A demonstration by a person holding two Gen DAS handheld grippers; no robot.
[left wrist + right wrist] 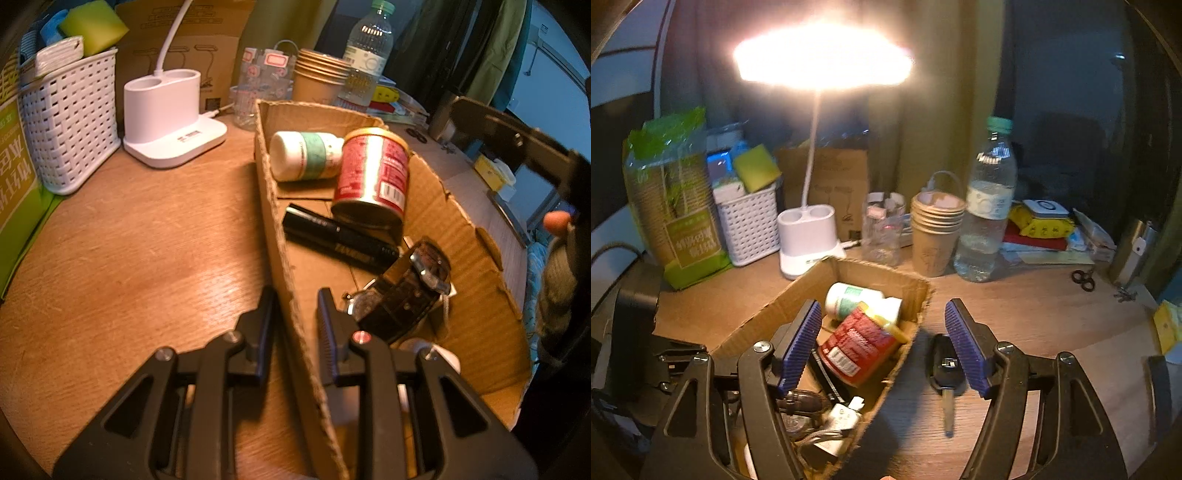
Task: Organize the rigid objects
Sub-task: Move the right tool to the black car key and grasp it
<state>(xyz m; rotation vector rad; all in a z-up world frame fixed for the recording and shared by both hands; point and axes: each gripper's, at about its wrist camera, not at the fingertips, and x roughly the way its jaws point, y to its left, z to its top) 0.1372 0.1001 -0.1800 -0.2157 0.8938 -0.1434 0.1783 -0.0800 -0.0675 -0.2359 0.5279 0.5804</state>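
A cardboard box (273, 221) (798, 291) lies on the wooden desk. It holds a white pill bottle (303, 157) (857, 299), a red can (373, 173) (860, 347), a black tube (340, 240), a black watch (402, 295) and a white charger (842, 417). My left gripper (293, 306) straddles the box's left wall, its jaws close on either side of it. My right gripper (882, 317) is open and empty above the box's right wall. A black car key (943, 365) lies on the desk just right of the box, by the right finger.
At the back stand a white basket (70, 118) (750, 221), a white lamp base (166, 110) (809, 232), a clear jar (882, 229), stacked paper cups (321, 75) (934, 236) and a water bottle (369, 48) (988, 206). Scissors (1084, 280) lie far right.
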